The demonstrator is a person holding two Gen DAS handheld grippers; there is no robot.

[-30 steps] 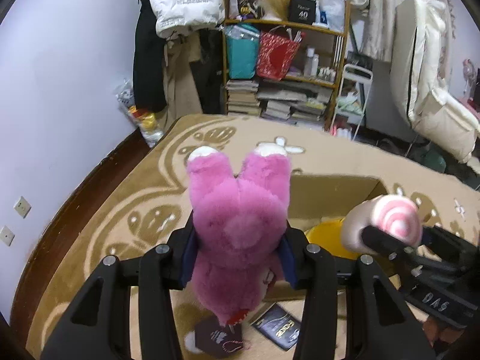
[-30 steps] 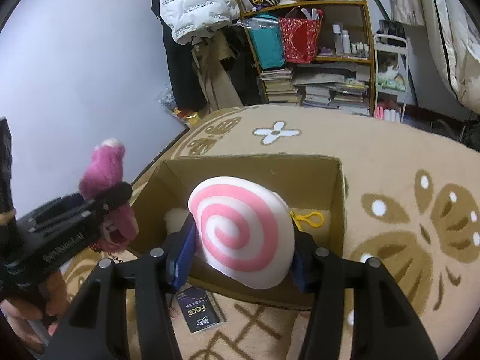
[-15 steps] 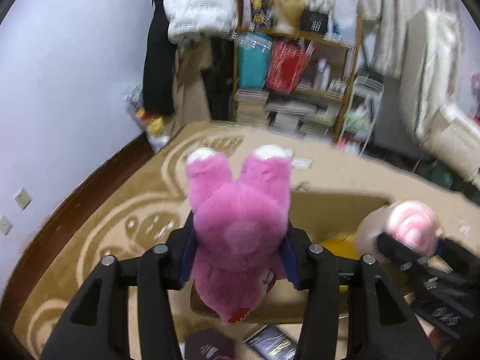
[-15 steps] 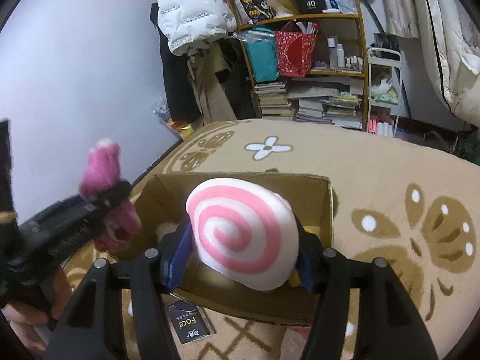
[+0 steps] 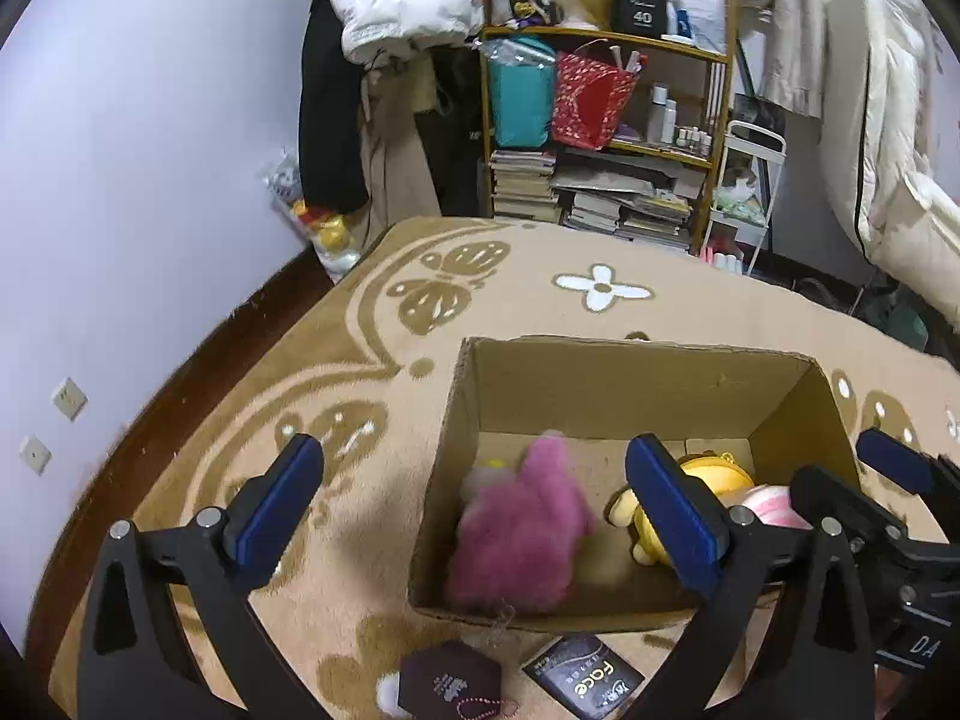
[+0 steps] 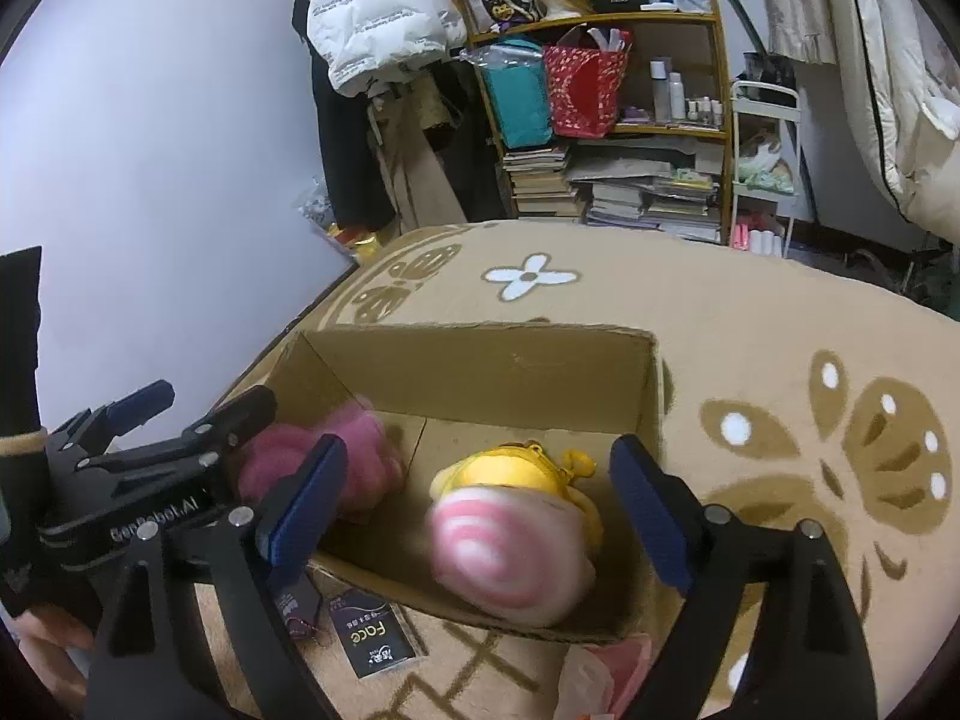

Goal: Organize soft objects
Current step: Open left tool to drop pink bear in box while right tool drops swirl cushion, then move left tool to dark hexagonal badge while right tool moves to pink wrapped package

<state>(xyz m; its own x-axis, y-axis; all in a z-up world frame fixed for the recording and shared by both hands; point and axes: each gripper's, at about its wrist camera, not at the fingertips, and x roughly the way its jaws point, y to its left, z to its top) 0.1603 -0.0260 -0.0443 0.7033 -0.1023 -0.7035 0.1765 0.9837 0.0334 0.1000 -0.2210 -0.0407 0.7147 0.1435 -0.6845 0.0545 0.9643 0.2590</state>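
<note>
An open cardboard box (image 5: 636,384) stands on the patterned rug; it also shows in the right wrist view (image 6: 480,366). A pink plush toy (image 5: 516,534) lies blurred in its left part, also seen in the right wrist view (image 6: 354,462). A pink-and-white swirl plush (image 6: 510,552) lies blurred in the box on a yellow plush (image 6: 522,468); the yellow plush (image 5: 714,474) also shows in the left wrist view. My left gripper (image 5: 480,504) is open and empty above the box's near edge. My right gripper (image 6: 480,504) is open and empty above the swirl plush.
A black "Face" packet (image 5: 582,678) and a dark tag (image 5: 450,684) lie on the rug in front of the box. A pink-white soft item (image 6: 606,672) lies at the box's near right corner. A cluttered bookshelf (image 5: 606,138) and hanging coats stand at the back wall.
Both grippers opened. The pink plush fell from the left gripper into the box and the swirl plush fell from the right gripper onto the yellow plush. Both views moved closer over the box.
</note>
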